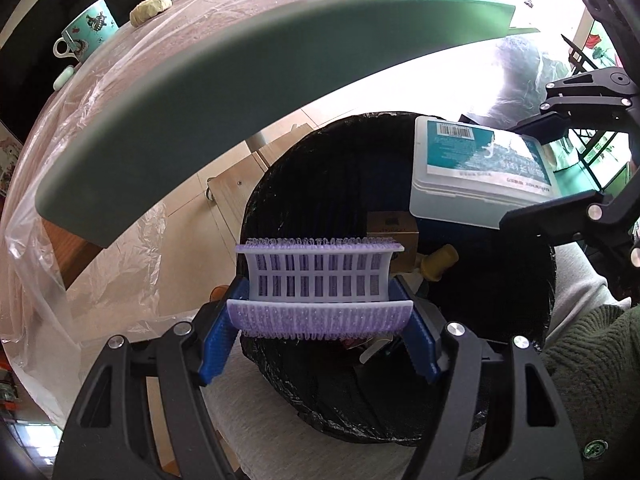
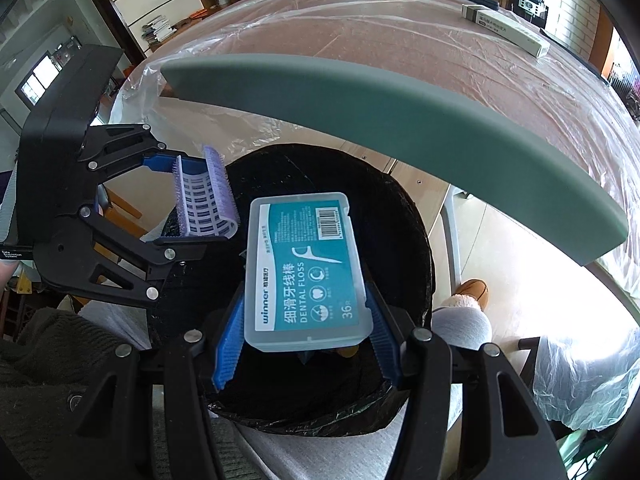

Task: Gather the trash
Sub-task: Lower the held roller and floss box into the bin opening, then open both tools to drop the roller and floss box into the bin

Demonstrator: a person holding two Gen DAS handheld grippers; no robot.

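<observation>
My left gripper [image 1: 320, 312] is shut on a purple and white hair roller [image 1: 320, 280] and holds it over the open black-lined trash bin [image 1: 516, 280]. My right gripper [image 2: 306, 332] is shut on a clear dental floss box with a teal label [image 2: 306, 272], also over the bin [image 2: 404, 224]. In the left wrist view the floss box [image 1: 484, 168] hangs at the right in the other gripper. In the right wrist view the roller [image 2: 206, 200] hangs at the left. Trash lies inside the bin, among it a brown box [image 1: 394, 228] and a yellow-capped item [image 1: 440, 262].
A grey-green table edge [image 1: 200, 104] arcs above the bin. The table is covered in clear plastic sheeting [image 2: 380, 28]. On it are a teal mug [image 1: 86, 30], a pale lump [image 1: 150, 8] and a long white box [image 2: 506, 30]. A person's slipper [image 2: 474, 292] is by the bin.
</observation>
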